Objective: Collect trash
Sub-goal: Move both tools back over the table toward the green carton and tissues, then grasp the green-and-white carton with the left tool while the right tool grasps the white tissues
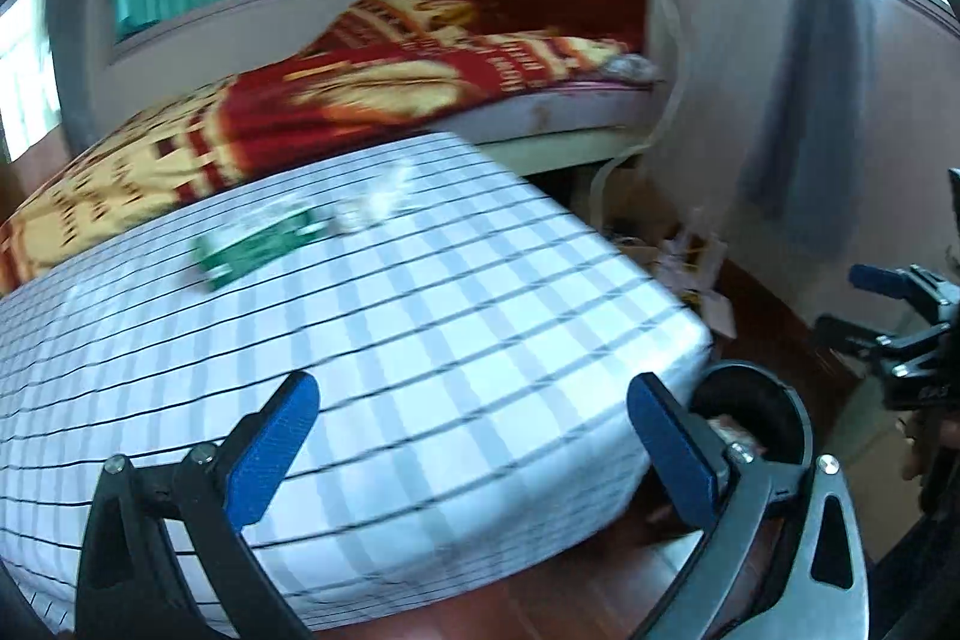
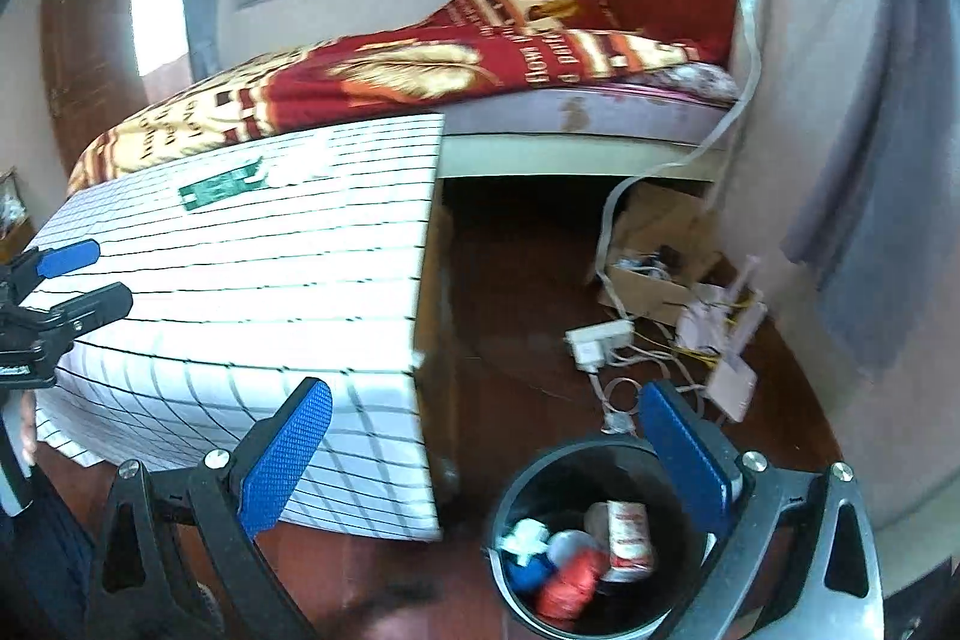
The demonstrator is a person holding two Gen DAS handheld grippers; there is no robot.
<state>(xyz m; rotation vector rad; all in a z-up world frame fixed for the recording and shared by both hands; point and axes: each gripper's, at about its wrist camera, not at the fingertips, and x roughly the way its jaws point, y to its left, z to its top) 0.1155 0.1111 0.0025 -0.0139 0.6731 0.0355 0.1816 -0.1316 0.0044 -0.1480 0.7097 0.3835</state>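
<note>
A green and white packet lies on the checked cloth of a table, with crumpled clear plastic right beside it. A black bin stands on the floor by the table's near right corner and holds several pieces of trash. My left gripper is open and empty over the table's near edge; it also shows in the right wrist view. My right gripper is open and empty above the bin; it also shows in the left wrist view.
A bed with a red and gold blanket stands behind the table. A cardboard box, a power strip, cables and papers lie on the wooden floor by the wall. Grey curtains hang at right.
</note>
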